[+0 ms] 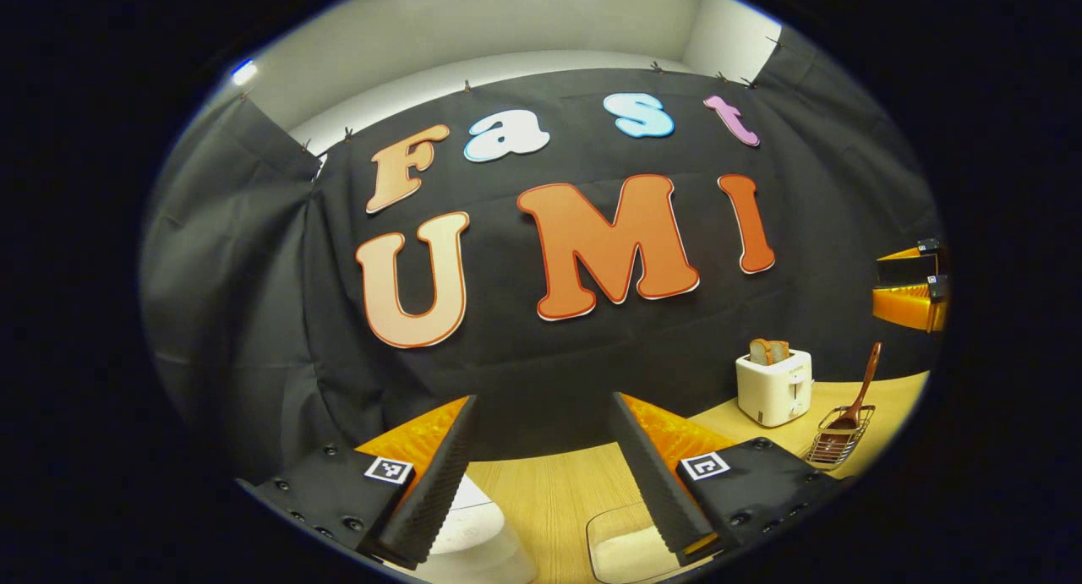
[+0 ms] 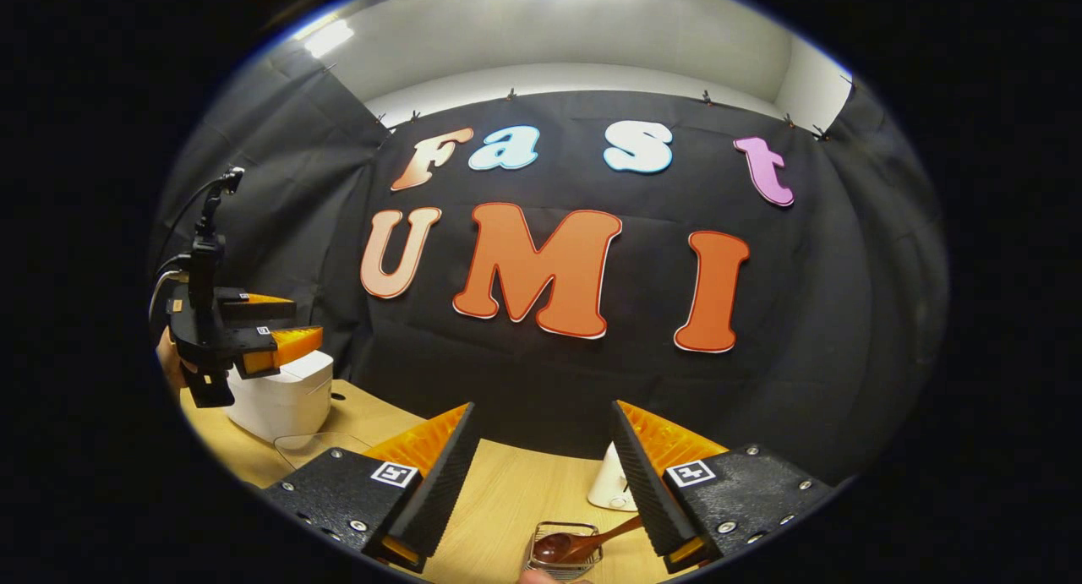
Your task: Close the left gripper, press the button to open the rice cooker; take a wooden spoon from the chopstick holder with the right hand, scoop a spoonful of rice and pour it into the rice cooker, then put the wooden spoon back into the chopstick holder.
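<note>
A: Starting at our left gripper (image 1: 541,474): its fingers stand apart with nothing between them, hovering above the white rice cooker (image 1: 473,533), which sits just below its left finger. From the right gripper view the same gripper (image 2: 292,335) hangs over the cooker (image 2: 283,398).

B: So we judge the first step is not yet done. We should bring the fingers together first, then come straight down on the button; we cannot tell where the button lies from here, so go slowly.

A: Under its right finger there is a clear container (image 1: 625,546), presumably the rice.

B: And our right gripper (image 2: 541,474) is also apart and empty, with the wooden spoon (image 2: 583,543) resting in the chopstick holder (image 2: 565,557) just below it, beside the toaster (image 1: 773,385).
</note>
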Action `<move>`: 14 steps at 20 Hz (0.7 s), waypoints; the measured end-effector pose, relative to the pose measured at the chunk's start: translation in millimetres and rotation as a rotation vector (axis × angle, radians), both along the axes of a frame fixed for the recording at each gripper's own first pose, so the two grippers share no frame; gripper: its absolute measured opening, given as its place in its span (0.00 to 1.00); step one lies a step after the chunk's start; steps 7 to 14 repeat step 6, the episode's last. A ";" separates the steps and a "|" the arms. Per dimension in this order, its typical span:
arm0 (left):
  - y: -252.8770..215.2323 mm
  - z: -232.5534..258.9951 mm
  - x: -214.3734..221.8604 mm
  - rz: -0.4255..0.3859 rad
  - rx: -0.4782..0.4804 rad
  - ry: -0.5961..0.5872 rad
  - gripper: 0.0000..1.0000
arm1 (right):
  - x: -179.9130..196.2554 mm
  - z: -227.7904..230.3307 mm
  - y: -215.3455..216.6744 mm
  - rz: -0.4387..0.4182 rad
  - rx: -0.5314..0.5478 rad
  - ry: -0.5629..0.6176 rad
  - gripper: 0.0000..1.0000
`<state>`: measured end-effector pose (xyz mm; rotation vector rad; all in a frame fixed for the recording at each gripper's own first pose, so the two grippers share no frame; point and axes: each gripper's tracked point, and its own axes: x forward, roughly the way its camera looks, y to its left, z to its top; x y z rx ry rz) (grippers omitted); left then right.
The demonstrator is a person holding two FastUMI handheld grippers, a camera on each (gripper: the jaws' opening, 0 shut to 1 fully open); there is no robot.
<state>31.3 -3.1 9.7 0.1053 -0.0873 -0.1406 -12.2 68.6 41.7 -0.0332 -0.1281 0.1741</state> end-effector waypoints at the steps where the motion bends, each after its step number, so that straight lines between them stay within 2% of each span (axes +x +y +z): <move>1: -2.0 2.3 -1.3 0.003 -0.003 -0.007 0.94 | 0.7 0.1 -2.0 -0.005 0.000 0.001 0.92; 3: -8.9 5.4 -1.1 -0.017 -0.028 -0.022 1.00 | 0.2 0.2 -3.3 -0.006 0.006 0.003 0.92; 5: -11.9 6.6 -3.1 -0.033 -0.058 -0.024 0.99 | 1.2 0.4 -5.7 -0.010 0.009 -0.003 0.92; 14: -5.8 9.7 -4.8 -0.015 -0.053 -0.036 0.99 | 2.3 -0.7 -7.0 -0.014 0.010 -0.005 0.92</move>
